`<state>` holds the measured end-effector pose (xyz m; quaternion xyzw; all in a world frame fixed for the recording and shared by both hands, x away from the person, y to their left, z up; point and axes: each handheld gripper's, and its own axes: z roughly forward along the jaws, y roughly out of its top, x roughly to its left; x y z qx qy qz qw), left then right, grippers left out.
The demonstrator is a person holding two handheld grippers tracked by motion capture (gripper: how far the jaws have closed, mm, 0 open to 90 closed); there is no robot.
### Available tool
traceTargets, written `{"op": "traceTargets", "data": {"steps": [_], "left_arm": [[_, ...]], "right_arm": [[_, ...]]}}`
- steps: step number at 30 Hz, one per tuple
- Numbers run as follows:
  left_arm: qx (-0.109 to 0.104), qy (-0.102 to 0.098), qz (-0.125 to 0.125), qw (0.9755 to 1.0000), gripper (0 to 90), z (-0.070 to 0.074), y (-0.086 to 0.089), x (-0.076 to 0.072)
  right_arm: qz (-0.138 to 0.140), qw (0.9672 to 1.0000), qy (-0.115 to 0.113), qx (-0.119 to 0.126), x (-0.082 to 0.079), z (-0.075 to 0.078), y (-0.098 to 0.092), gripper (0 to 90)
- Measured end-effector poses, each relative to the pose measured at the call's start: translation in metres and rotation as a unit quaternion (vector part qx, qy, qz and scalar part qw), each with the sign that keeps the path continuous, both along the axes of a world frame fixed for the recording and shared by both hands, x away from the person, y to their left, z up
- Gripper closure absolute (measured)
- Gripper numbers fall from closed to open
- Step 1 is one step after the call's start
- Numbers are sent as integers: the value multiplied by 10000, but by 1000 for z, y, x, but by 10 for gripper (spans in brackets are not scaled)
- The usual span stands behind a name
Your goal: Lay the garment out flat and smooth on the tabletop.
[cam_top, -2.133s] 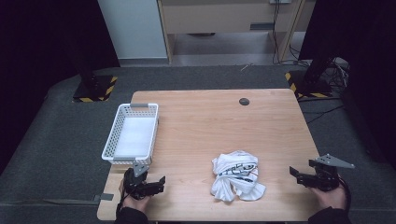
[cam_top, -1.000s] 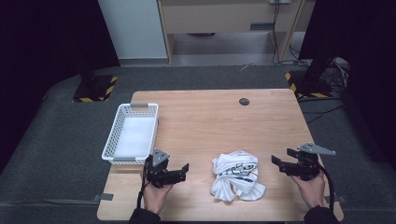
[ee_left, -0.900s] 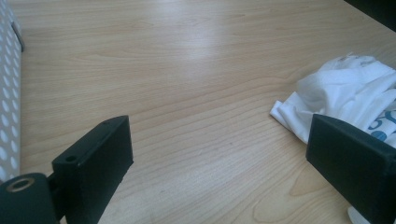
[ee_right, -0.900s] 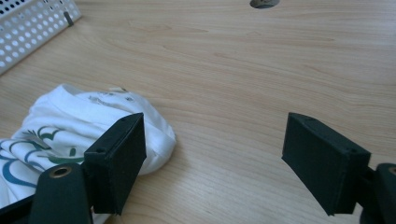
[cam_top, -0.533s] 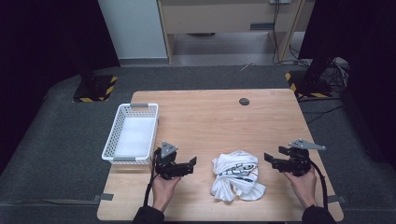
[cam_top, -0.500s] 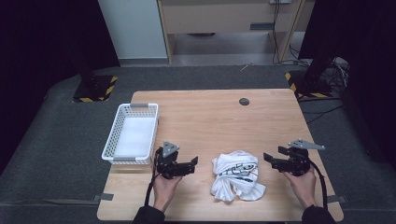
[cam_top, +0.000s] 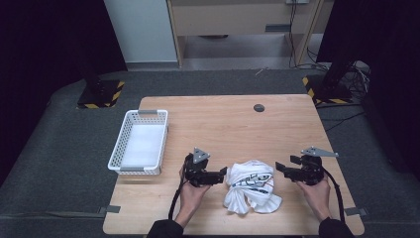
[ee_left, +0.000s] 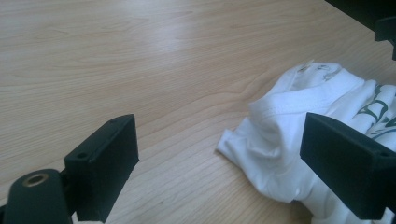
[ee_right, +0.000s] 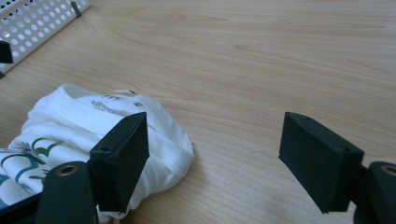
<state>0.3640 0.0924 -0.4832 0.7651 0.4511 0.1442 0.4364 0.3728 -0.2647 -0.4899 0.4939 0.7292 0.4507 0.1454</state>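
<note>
The crumpled white shirt [cam_top: 251, 191] lies bunched, collar toward the table's far side, between two wide-open grippers, both closing slightly.

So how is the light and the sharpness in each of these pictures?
High view: dark surroundings, evenly lit table, white T-shirt slightly soft. Left gripper view: bright sheen on the wood at top, near jaws blurred. Right gripper view: soft even light, T-shirt sharp, basket corner hazy.
</note>
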Motion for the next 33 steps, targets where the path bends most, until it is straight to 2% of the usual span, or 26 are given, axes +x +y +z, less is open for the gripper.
{"op": "traceTargets", "data": {"steps": [3, 6, 13, 17, 28, 31, 32, 33], "left_arm": [[39, 36, -109, 9999, 114, -2, -10, 3], [56, 57, -205, 9998, 127, -4, -17, 5], [40, 165, -265, 9995, 153, -9, -25, 8], [28, 222, -246, 9994, 204, -13, -27, 9], [96, 352, -498, 9981, 348, -25, -37, 11], [91, 449, -572, 9973, 434, -30, -38, 10], [91, 449, -572, 9973, 463, -30, -38, 10], [95, 503, -614, 9968, 498, -32, -38, 10]], "right_arm": [[24, 10000, 61, 2, 1, -3, 0, 259], [51, 9998, 166, 119, 2, -7, 1, 267], [135, 9993, 338, 126, 4, -15, 8, 290], [169, 9989, 416, 146, 7, -20, 12, 302], [441, 9965, 682, 174, 9, -30, 20, 373], [539, 9948, 831, 232, 9, -33, 24, 459], [539, 9948, 831, 232, 9, -33, 24, 459], [578, 9943, 862, 244, 9, -34, 25, 504]]}}
